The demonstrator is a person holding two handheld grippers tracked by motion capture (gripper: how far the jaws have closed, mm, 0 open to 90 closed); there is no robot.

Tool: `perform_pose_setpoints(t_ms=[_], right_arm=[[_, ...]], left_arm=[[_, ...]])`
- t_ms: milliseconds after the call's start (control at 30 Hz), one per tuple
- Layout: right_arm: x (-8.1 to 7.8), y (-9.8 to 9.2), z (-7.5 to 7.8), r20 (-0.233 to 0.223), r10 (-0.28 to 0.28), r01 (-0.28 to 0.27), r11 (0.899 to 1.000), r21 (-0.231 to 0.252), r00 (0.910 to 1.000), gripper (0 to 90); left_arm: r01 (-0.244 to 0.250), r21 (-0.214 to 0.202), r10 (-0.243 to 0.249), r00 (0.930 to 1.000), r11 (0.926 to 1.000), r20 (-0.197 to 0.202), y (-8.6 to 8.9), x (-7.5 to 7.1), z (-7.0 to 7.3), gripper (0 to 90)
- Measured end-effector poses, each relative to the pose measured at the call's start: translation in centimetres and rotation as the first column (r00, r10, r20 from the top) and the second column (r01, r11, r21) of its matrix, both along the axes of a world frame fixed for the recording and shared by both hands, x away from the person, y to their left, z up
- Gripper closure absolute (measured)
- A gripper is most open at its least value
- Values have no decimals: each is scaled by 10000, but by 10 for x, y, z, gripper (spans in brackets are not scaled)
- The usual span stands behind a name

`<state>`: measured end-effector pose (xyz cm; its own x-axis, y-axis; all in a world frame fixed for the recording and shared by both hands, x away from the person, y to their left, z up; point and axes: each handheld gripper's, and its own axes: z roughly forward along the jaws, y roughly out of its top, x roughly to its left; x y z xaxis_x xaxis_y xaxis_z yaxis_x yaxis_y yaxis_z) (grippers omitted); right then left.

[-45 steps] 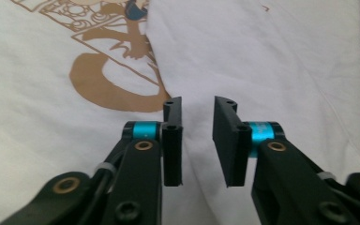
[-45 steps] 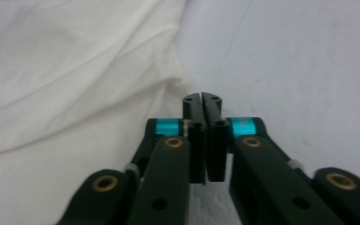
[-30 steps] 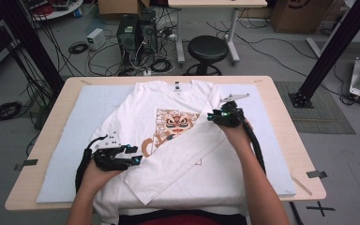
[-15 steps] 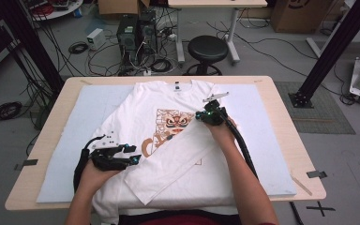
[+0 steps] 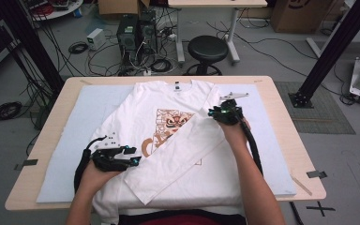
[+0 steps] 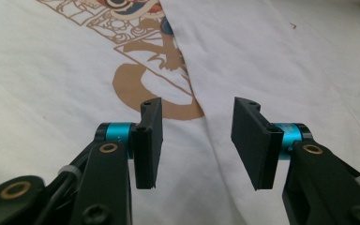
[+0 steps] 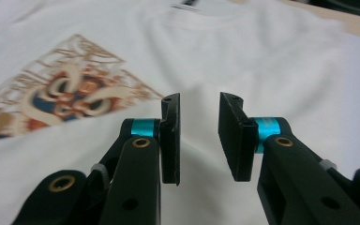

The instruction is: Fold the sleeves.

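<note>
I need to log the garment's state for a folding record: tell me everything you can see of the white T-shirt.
The white T-shirt lies flat, collar away from the person, on a pale blue mat on the wooden table. It looks like soft cotton, lightly wrinkled, with a brown-orange mask-like print on the chest and a dark neck label. Its right side is folded diagonally across the print, showing plain white. The hem hangs over the near table edge. Both claws rest over the cloth, jaws apart, gripping nothing.
</note>
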<state>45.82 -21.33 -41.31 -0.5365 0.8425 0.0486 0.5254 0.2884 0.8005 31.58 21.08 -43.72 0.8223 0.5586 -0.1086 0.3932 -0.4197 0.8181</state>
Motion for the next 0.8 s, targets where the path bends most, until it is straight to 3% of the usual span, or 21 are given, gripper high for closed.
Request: perform_pose_setpoints(t_ms=[33, 100, 133, 167, 267, 333, 467, 533, 633, 667, 800], right_arm=[[0, 0, 0, 0, 0, 0, 10000, 0, 10000, 708], [2, -19, -3, -115, -667, 665, 9976, -174, 9977, 700], [2, -19, -3, -115, -667, 665, 9976, -174, 9977, 700], [8, -42, -15, -534, -1401, 1365, 9884, -667, 9887, 700], [14, -52, -29, -1163, -1562, 1460, 9850, -920, 9809, 727], [14, -57, -33, -1161, -1475, 1419, 9883, -553, 9822, 778], [9, -60, -31, -1020, -1674, 1599, 9841, -774, 9806, 806], [6, -62, -32, -983, -1691, 1635, 9845, -630, 9807, 805], [2, -64, -31, -981, -1703, 1655, 9847, -554, 9805, 711], [-1, -66, -29, -940, -1635, 1619, 9865, -248, 9821, 674], [-14, -69, -18, -657, -1480, 1500, 9884, 253, 9868, 559]], left_arm=[[0, 0, 0, 10000, 10000, 0, 0, 0, 0, 536], [3, 76, -3, 10000, 10000, -25, -2, 0, -2, 536], [3, 76, -3, 10000, 10000, -25, -2, 0, -2, 537], [62, 65, -62, 10000, 10000, -9, -3, 0, -2, 537], [76, 24, -76, 10000, 10000, 61, -2, 0, 0, 537], [31, -19, -31, 9999, 10000, 116, -1, -1, 1, 536], [-113, -110, 115, 9997, 9999, 194, 6, -2, 4, 537], [-251, -239, 257, 9994, 9994, 248, 8, -3, 5, 535], [-444, -293, 454, 9983, 9986, 371, 13, -3, 6, 501], [-722, -323, 737, 9962, 9969, 470, 18, -4, 7, 498], [-1044, -366, 1062, 9931, 9939, 505, 25, -4, 8, 487]])
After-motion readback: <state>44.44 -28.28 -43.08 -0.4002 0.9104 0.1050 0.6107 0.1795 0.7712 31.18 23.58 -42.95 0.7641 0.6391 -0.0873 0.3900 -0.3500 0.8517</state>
